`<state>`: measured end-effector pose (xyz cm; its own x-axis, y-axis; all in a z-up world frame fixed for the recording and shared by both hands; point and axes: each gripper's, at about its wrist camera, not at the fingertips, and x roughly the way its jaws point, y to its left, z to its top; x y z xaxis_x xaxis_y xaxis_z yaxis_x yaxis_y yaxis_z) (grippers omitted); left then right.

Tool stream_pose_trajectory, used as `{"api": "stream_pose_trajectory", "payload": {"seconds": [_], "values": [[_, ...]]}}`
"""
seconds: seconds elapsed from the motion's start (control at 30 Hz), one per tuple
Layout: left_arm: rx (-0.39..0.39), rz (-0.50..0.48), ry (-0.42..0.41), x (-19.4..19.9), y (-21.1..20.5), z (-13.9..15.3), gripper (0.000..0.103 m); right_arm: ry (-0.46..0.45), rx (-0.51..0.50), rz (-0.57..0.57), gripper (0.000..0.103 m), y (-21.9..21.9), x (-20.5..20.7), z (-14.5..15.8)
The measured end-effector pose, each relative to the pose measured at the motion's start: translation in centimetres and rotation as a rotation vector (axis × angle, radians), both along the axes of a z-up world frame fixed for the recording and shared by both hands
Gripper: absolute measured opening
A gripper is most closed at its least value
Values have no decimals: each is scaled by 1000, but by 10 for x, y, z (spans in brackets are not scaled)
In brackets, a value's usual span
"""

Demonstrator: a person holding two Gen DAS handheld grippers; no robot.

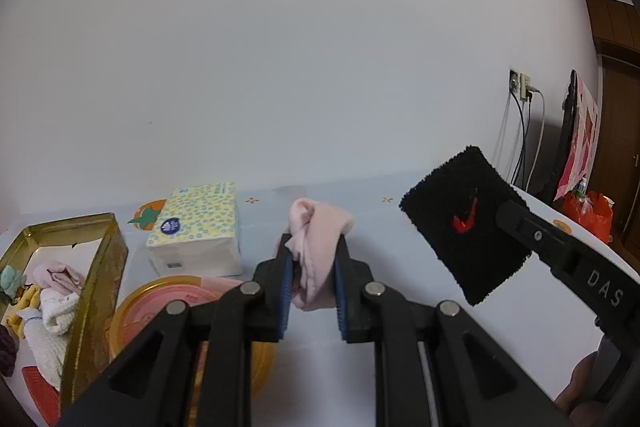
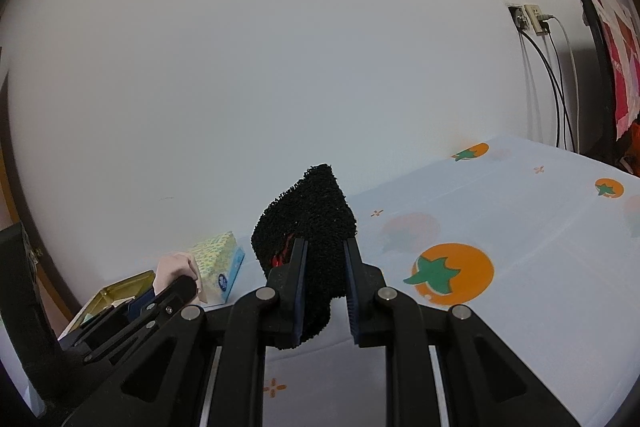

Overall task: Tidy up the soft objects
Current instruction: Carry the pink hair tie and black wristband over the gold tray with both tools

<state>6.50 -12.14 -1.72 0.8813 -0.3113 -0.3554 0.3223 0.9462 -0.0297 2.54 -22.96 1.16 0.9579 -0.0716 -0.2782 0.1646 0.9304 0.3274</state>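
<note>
Black wristband (image 1: 460,223) – rough, matt terry cloth; pink cloth (image 1: 316,239) smooth; tin (image 1: 96,267) glossy gold metal.

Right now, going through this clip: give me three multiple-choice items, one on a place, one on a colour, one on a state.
1. Where is the tissue pack?
A. inside the gold tin
B. on the table beside the gold tin
C. held in the fingers

2. What colour is the mark on the black wristband?
A. red
B. white
C. green

3. What is the left gripper doing?
A. open and empty
B. shut on a tissue
C. shut on the pink cloth

Answers: 1 B, it stands on the tablecloth next to the tin. 2 A, a red mark shows on its face. 3 C, the cloth is pinched between both fingers.
</note>
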Motion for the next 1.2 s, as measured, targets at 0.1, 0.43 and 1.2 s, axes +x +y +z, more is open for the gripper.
{"api": "stream_pose_trajectory", "payload": {"seconds": [0.1, 0.43, 1.2], "values": [[-2, 3, 1, -1, 7, 0, 16, 1, 4, 2, 19, 5, 1, -1], [-8, 10, -28, -10, 34, 6, 16, -28, 1, 22, 19, 37, 0, 2], [-12, 80, -72, -1, 106, 24, 16, -58, 59, 152, 19, 108, 34, 6]]}}
